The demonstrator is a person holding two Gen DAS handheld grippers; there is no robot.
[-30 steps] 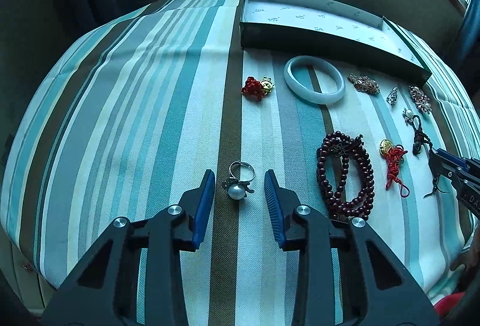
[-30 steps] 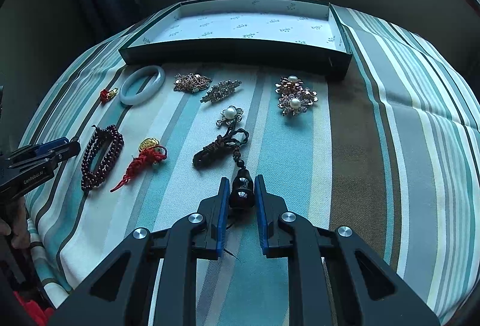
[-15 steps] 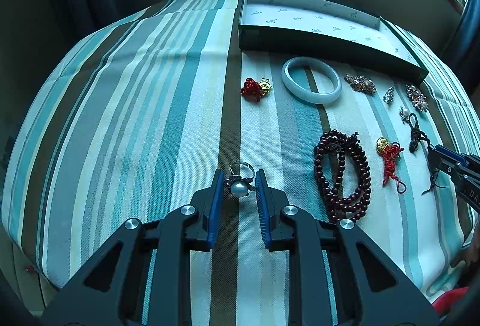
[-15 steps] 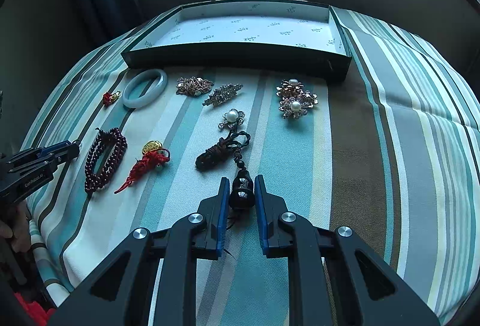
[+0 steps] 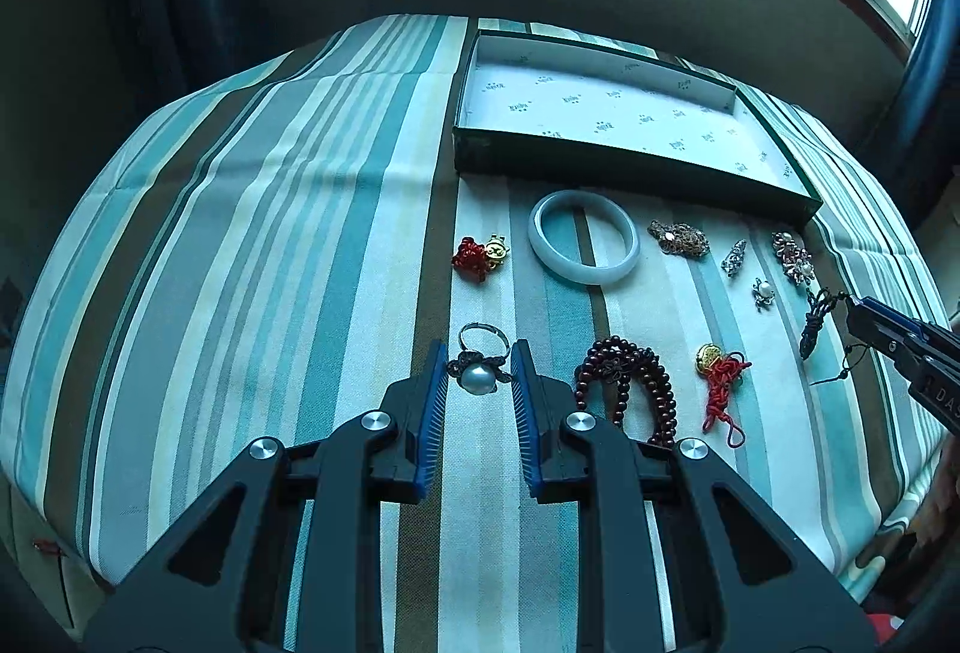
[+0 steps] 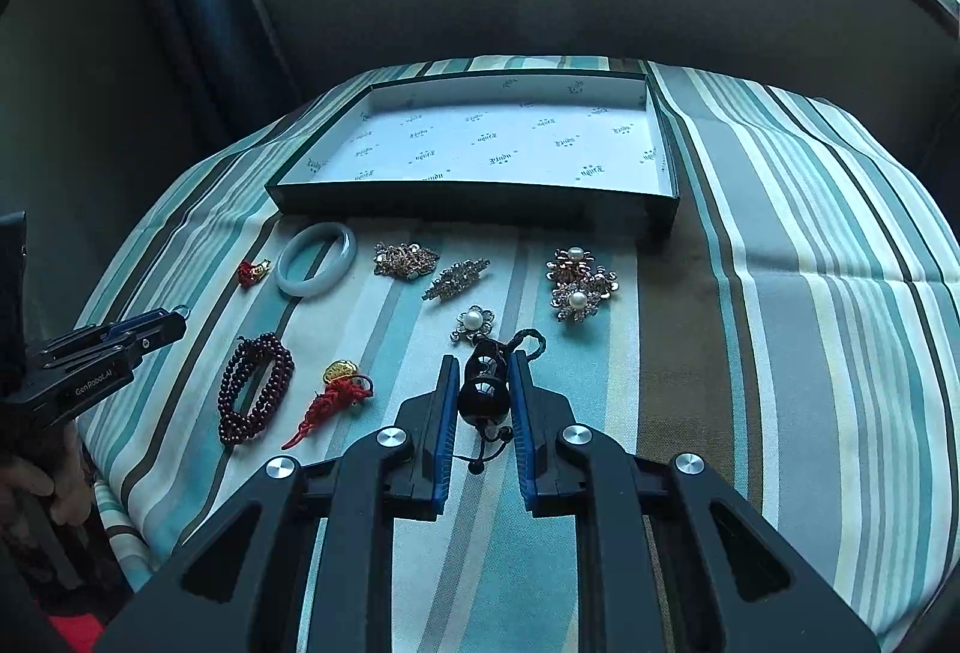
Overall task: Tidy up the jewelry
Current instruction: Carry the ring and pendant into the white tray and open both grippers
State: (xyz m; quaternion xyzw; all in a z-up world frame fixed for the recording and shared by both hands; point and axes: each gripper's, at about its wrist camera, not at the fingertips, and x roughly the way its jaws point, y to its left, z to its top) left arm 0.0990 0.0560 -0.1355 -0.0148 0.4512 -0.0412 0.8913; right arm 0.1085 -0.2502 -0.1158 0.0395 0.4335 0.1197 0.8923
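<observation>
My left gripper is shut on a silver ring with a grey pearl, held just above the striped cloth. In the right wrist view my right gripper is shut on a black gourd pendant; its dark knotted cord curls over beyond the fingertips. An open dark-green box with a white printed lining lies at the far side of the cloth. Each gripper shows at the edge of the other's view: the right gripper, the left gripper.
Loose on the cloth lie a pale jade bangle, a small red knot charm, a dark red bead bracelet, a gold charm on a red knot and several brooches. A hand is at lower left.
The left jaws closed on the pearl ring, and both grippers rose. The pendant's cord has lifted off the cloth with the right gripper.
</observation>
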